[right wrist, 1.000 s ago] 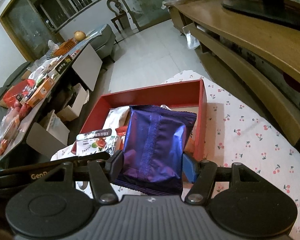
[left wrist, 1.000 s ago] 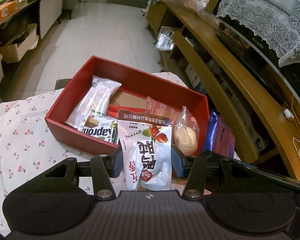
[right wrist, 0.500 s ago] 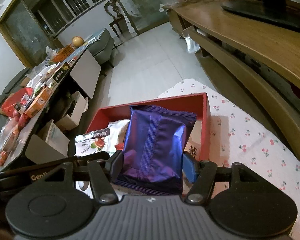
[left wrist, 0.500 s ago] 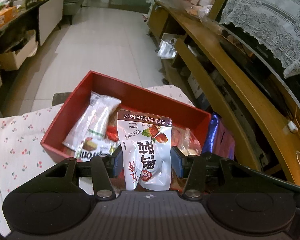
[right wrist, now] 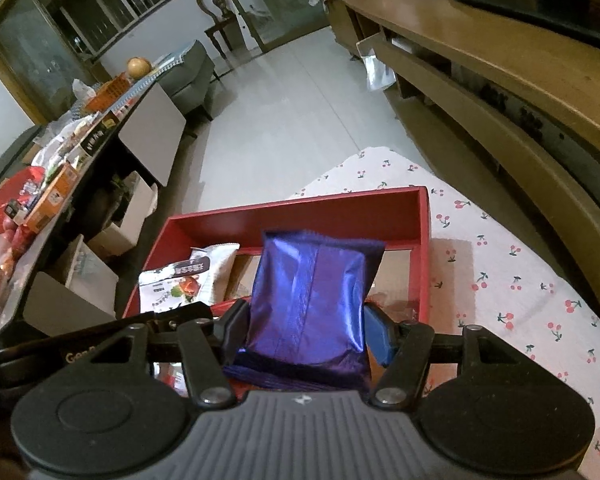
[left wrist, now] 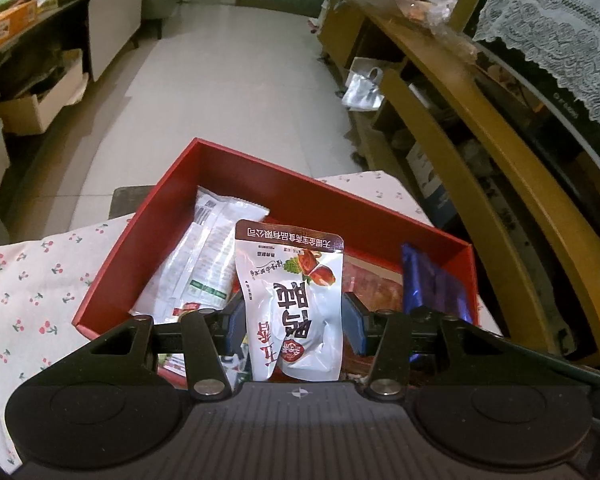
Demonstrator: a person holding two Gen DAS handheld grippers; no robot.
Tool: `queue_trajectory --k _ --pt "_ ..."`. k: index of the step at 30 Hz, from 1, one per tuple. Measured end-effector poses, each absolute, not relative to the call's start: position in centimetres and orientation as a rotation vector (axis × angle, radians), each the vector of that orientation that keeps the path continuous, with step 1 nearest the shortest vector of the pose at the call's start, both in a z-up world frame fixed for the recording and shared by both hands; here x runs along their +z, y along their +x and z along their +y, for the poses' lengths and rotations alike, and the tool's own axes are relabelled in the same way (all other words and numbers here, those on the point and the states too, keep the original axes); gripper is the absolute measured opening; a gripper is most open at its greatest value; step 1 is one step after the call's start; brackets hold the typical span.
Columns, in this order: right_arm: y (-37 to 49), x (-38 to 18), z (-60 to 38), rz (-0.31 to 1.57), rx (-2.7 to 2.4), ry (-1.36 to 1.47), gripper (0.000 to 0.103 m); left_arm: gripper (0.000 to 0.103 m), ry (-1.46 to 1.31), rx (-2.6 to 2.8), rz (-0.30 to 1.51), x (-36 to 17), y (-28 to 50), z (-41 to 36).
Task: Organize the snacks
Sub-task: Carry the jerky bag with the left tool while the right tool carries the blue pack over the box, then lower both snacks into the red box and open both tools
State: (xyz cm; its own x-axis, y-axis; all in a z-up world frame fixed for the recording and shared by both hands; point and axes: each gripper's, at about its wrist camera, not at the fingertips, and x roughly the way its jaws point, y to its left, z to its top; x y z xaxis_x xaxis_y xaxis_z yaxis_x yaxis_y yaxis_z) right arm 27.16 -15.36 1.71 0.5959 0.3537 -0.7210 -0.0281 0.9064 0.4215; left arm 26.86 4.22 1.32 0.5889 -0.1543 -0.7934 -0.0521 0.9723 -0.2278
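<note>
Above the red box [left wrist: 364,216], a white date pouch [left wrist: 296,300] is gripped by the left claw [left wrist: 294,320], and a purple packet [right wrist: 312,300] is clamped in the right claw [right wrist: 306,330]. A white wrapper [left wrist: 204,256] inside the box is seen plainly from the left wrist only; the cherry-print cloth [right wrist: 512,280] right of the box is shown by the right wrist.

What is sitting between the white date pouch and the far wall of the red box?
In the left wrist view, a white snack packet lies between the white date pouch and the red box's far wall.
</note>
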Motion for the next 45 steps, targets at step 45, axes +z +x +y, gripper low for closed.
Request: queue_trajectory --k 45 --pt "27.1 2.6 -14.2 0.855 0.19 0.196 0.093 0.083 -0.166 0.021 0.934 1.2 26.0 5.0"
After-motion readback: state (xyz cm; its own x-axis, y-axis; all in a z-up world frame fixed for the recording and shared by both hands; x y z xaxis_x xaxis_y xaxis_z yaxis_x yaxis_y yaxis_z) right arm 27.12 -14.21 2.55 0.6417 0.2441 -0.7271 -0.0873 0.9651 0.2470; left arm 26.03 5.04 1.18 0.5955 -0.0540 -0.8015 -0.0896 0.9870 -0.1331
